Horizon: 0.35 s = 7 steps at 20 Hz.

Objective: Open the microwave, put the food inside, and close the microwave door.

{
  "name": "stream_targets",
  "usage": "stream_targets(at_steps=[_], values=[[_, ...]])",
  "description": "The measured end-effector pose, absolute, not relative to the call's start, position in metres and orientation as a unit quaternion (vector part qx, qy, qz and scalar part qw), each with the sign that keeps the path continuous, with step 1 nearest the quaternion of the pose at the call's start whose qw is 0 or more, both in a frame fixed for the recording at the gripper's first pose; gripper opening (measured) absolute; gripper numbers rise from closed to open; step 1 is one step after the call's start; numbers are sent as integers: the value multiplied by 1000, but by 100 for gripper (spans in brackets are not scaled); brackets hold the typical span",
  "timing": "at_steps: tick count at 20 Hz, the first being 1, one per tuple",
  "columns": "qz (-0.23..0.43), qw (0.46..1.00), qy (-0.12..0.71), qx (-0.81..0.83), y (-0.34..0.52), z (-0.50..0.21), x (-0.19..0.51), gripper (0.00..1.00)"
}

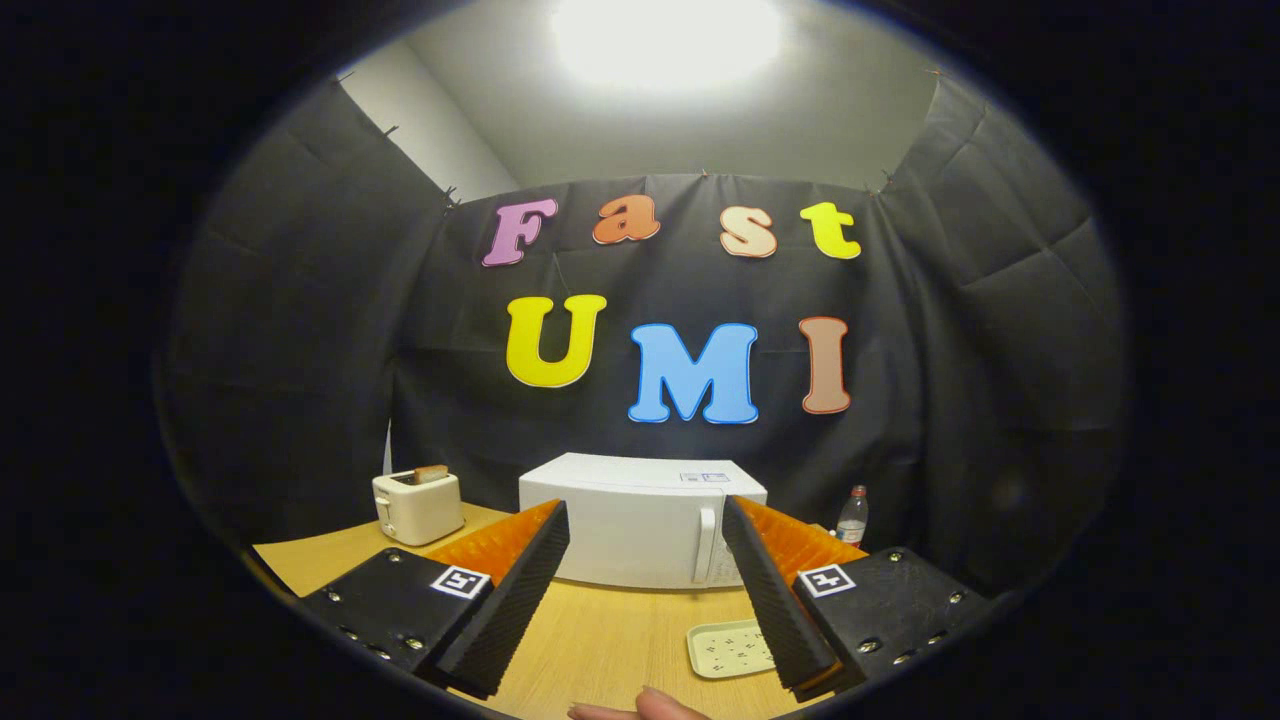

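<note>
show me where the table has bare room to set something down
Bare wood lies between the open claw fingers, from the shut microwave back to the fingertip. Another strip runs beside the toaster. Crowded by the tray and bottle.

One fisheye camera rides on the gripper and looks forward along its two spread fingers, raised a little above the wooden table. It faces the booth's black back wall squarely, with the closed white microwave beyond the fingers, not close. The wide lens also takes in the toaster, a water bottle and the ceiling light
</note>
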<state>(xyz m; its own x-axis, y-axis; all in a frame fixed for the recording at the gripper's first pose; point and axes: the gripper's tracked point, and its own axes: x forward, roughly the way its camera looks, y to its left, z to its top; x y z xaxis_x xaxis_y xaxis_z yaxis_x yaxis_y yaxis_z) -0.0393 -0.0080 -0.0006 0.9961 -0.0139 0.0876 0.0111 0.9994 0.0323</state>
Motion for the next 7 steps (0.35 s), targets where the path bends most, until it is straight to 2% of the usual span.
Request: stream_targets(at_steps=[7], values=[[-16,999,-42,15,-14,-2,-36,96]])
